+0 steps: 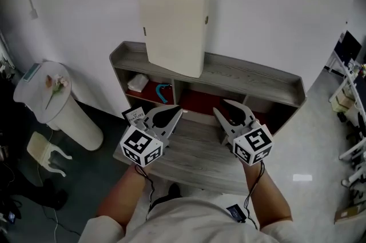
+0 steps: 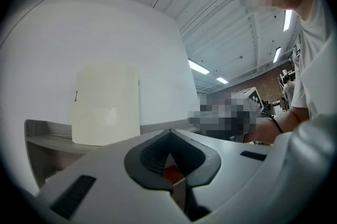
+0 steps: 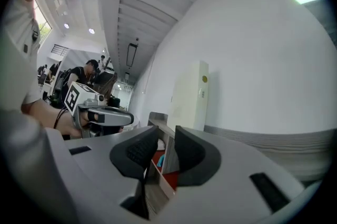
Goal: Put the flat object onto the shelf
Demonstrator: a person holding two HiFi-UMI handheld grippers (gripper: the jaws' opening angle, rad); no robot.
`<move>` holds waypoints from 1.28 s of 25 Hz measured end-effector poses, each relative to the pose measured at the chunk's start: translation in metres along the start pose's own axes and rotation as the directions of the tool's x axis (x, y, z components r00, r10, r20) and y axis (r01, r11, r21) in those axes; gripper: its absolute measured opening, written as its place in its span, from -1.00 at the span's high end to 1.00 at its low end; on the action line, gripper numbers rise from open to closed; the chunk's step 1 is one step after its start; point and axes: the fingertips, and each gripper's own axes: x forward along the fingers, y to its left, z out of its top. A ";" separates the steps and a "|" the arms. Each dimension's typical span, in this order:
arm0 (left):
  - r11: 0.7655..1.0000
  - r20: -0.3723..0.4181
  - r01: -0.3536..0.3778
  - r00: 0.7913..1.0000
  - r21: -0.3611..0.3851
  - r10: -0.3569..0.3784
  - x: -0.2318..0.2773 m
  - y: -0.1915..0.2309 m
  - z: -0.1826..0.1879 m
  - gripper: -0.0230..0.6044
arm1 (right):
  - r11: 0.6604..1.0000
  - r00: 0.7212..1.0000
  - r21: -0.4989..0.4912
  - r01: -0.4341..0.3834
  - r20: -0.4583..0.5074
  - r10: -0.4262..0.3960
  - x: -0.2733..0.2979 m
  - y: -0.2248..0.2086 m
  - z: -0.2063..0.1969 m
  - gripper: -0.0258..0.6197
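Observation:
The flat object is a cream rectangular panel [image 1: 174, 30]. It stands upright on the top board of the grey wooden shelf [image 1: 257, 79] and leans against the white wall. It shows too in the left gripper view [image 2: 105, 104] and the right gripper view [image 3: 190, 96]. Both grippers hover in front of the shelf, below the panel and apart from it. My left gripper [image 1: 174, 113] has its tips together and holds nothing [image 2: 169, 136]. My right gripper [image 1: 226, 110] shows a narrow gap between its dark pads, and nothing is in it [image 3: 166, 133].
The shelf's lower compartments hold a white item [image 1: 138, 83] and a blue item [image 1: 163, 92] on red lining. A lower wooden ledge [image 1: 194, 156] lies under the grippers, with a small printed card [image 1: 135, 116] at its left. A white round stand with a flower [image 1: 46, 90] is at the left.

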 end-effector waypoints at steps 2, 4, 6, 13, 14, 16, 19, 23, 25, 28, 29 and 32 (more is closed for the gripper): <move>1.000 -0.002 -0.022 1.000 -0.009 0.022 -0.009 -0.009 -0.005 0.89 | 1.000 1.000 0.008 0.006 0.004 -0.006 -0.013 0.011 -0.007 0.64; 0.999 -0.006 -0.041 0.999 -0.015 0.041 -0.020 -0.019 -0.011 0.89 | 0.999 1.000 0.032 0.012 0.002 -0.012 -0.025 0.020 -0.017 0.73; 0.998 -0.008 -0.059 0.998 -0.030 0.059 -0.032 -0.029 -0.017 0.89 | 0.997 1.000 0.069 0.022 -0.010 -0.022 -0.038 0.028 -0.029 0.77; 0.992 -0.050 -0.113 0.993 -0.056 0.111 -0.070 -0.057 -0.038 0.89 | 0.989 0.999 0.140 0.045 -0.020 -0.043 -0.074 0.056 -0.058 0.86; 0.991 -0.056 -0.121 0.991 -0.053 0.118 -0.076 -0.059 -0.040 0.89 | 0.989 0.999 0.143 0.049 -0.020 -0.046 -0.078 0.060 -0.060 0.86; 0.991 -0.066 -0.128 0.990 -0.044 0.125 -0.083 -0.064 -0.040 0.89 | 0.988 0.999 0.146 0.054 -0.017 -0.052 -0.084 0.067 -0.061 0.86; 0.991 -0.071 -0.125 0.990 -0.037 0.122 -0.090 -0.072 -0.040 0.89 | 0.989 0.998 0.136 0.060 -0.009 -0.059 -0.091 0.075 -0.060 0.86; 0.991 -0.063 -0.127 0.990 -0.035 0.125 -0.097 -0.082 -0.040 0.89 | 0.989 0.997 0.126 0.077 0.007 -0.079 -0.104 0.085 -0.056 0.86; 0.991 -0.059 -0.126 0.991 -0.034 0.124 -0.103 -0.084 -0.038 0.89 | 0.989 0.996 0.117 0.090 0.017 -0.092 -0.108 0.092 -0.053 0.86; 0.992 -0.057 -0.125 0.991 -0.035 0.122 -0.118 -0.085 -0.034 0.89 | 0.986 0.994 0.134 0.103 0.033 -0.108 -0.110 0.107 -0.048 0.86; 0.992 -0.055 -0.124 0.991 -0.038 0.121 -0.124 -0.086 -0.033 0.89 | 0.984 0.993 0.143 0.108 0.038 -0.115 -0.111 0.113 -0.046 0.86; 0.992 -0.051 -0.122 0.991 -0.043 0.120 -0.147 -0.088 -0.031 0.89 | 0.982 0.992 0.149 0.114 0.038 -0.121 -0.113 0.134 -0.043 0.86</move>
